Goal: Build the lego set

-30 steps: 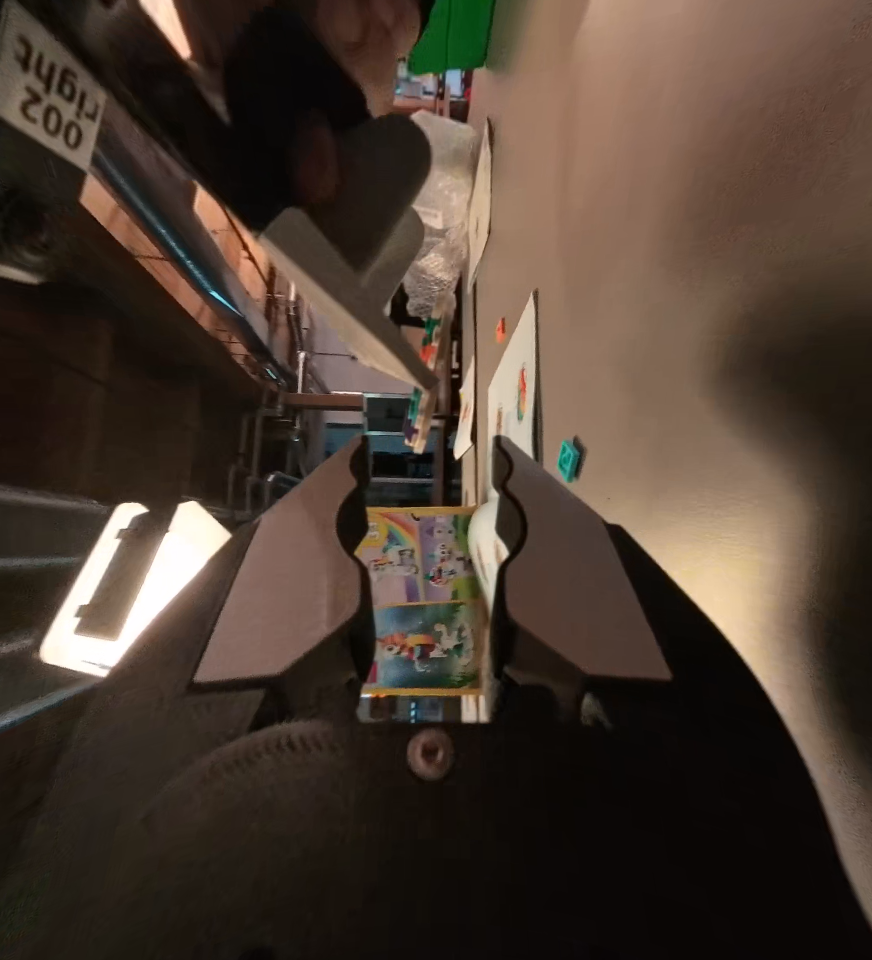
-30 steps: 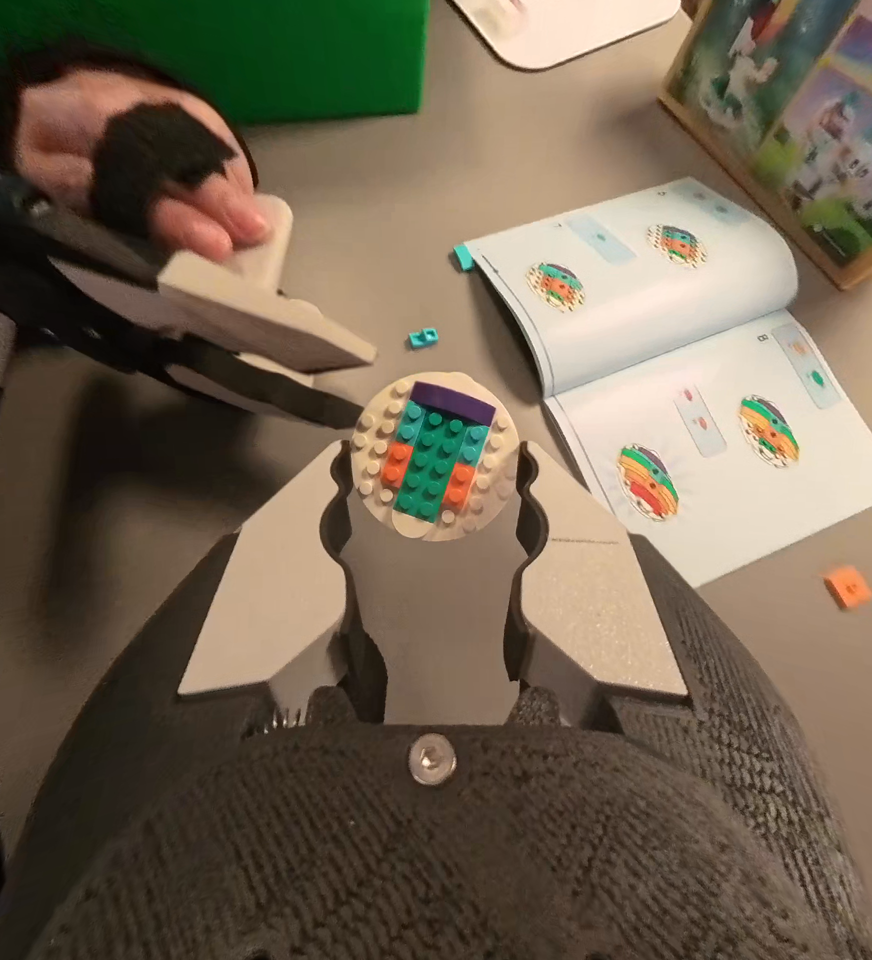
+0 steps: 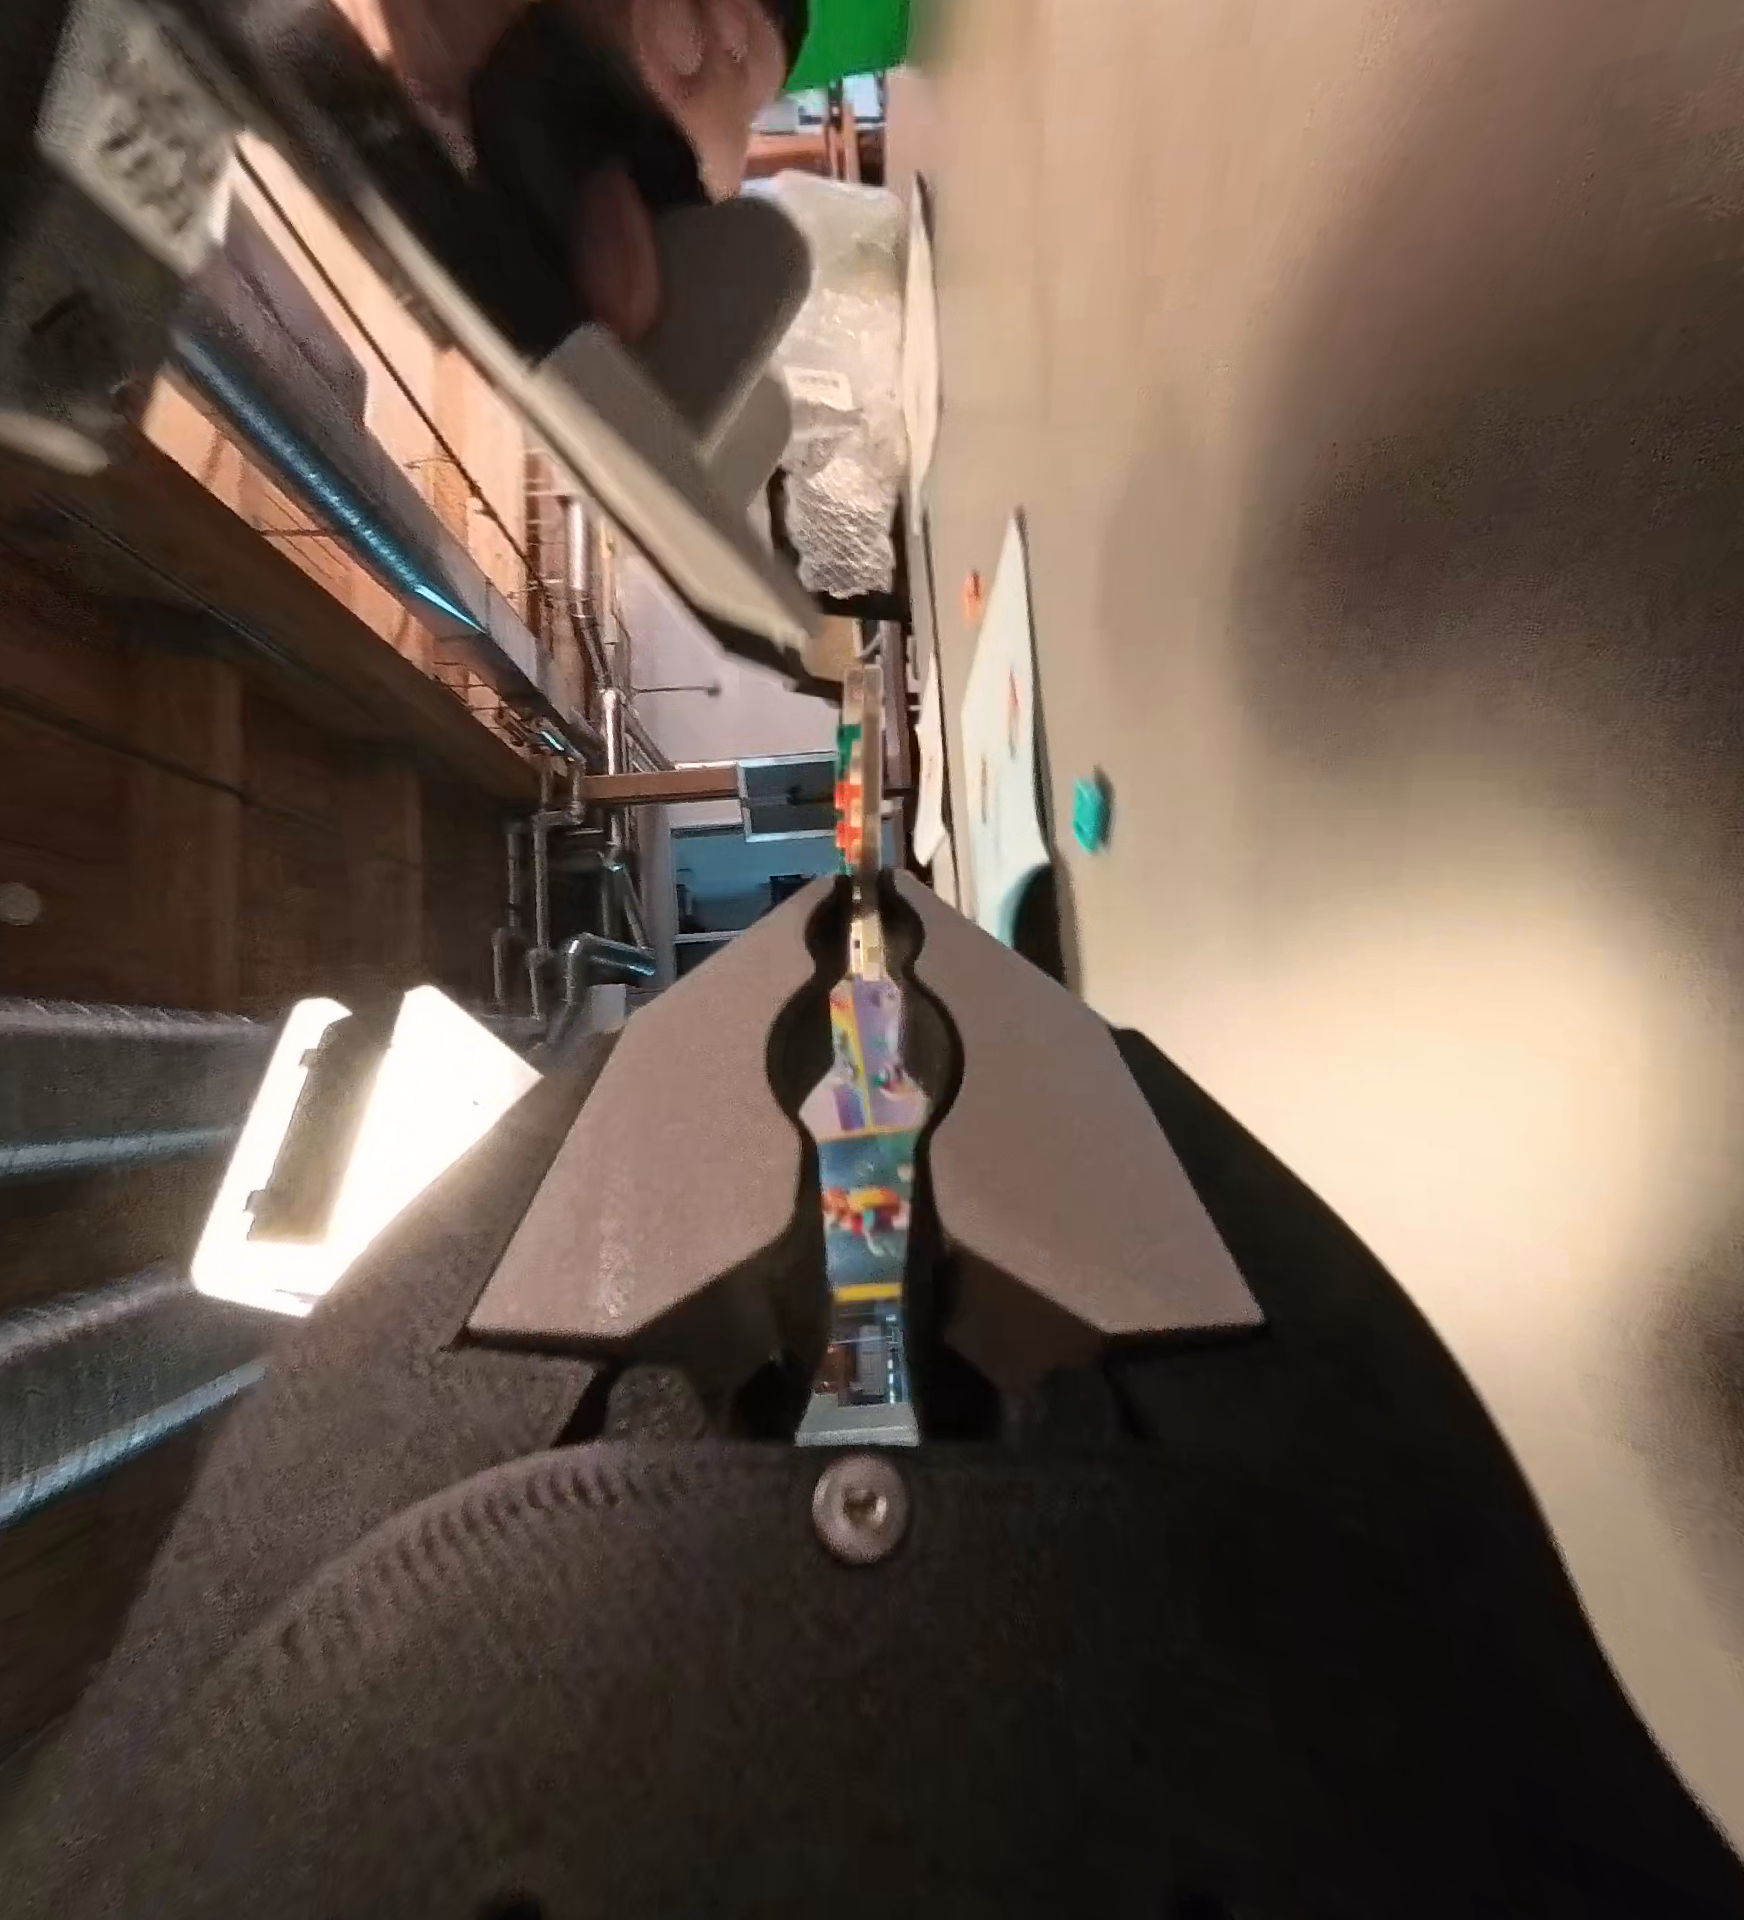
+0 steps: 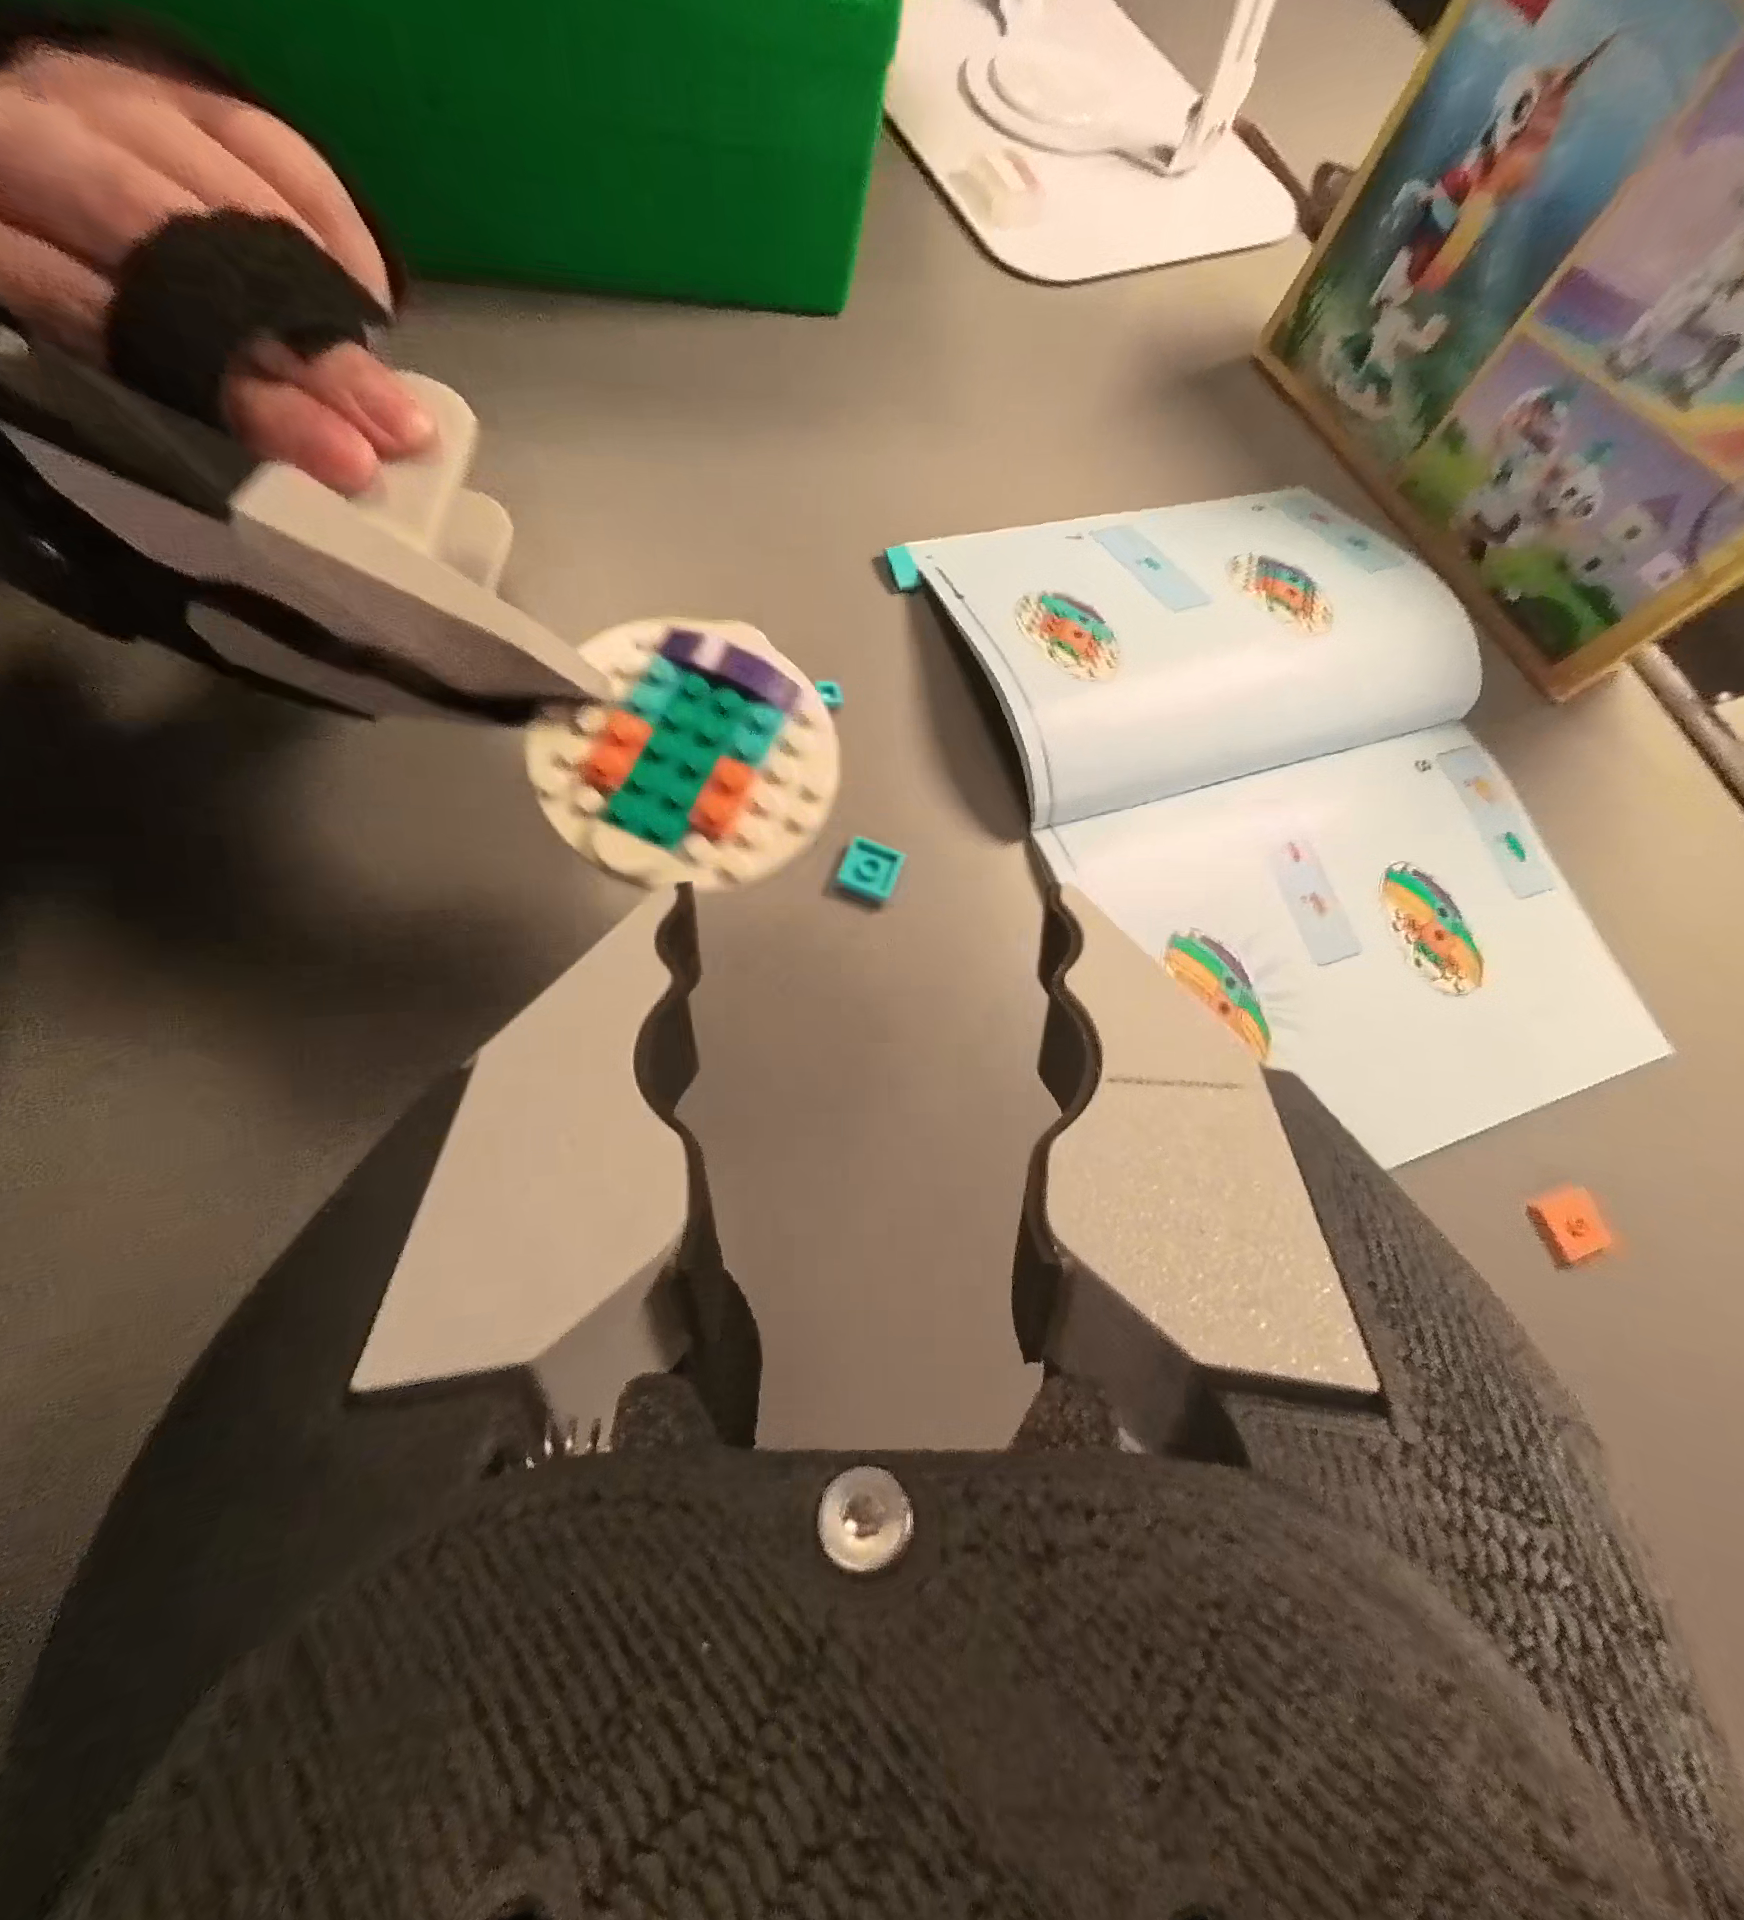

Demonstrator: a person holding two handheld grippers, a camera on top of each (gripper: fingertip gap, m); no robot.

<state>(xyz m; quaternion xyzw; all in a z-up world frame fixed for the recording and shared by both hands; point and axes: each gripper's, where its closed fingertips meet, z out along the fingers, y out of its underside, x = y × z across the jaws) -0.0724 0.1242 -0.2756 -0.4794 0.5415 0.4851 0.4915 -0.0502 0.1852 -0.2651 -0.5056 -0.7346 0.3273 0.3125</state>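
A round cream lego plate [image 4: 681, 753] carries teal, orange and purple bricks. My left gripper [image 3: 866, 883] is shut on its rim; in the left wrist view the plate [image 3: 863, 769] is edge-on between the tips. In the right wrist view the left gripper [image 4: 577, 696] comes in from the upper left and holds the plate above the grey table [image 4: 224, 987]. My right gripper [image 4: 868, 904] is open and empty, just below the plate and not touching it. A loose teal tile [image 4: 868, 871] lies on the table between its tips.
An open instruction booklet [image 4: 1263, 831] lies to the right, with the lego box [image 4: 1574, 312] standing behind it. An orange tile [image 4: 1572, 1226] lies near the booklet, with small teal pieces [image 4: 826, 693] by the plate. A green box [image 4: 587, 135] and a white stand base [image 4: 1107, 187] are at the back. The white stand base [image 4: 1107, 187] is about equally far from each gripper, around 40 centimeters.
The left gripper has closed on the plate's rim. The right gripper has opened, let the plate go and drawn back. The plate now sits up and left of the right fingers.
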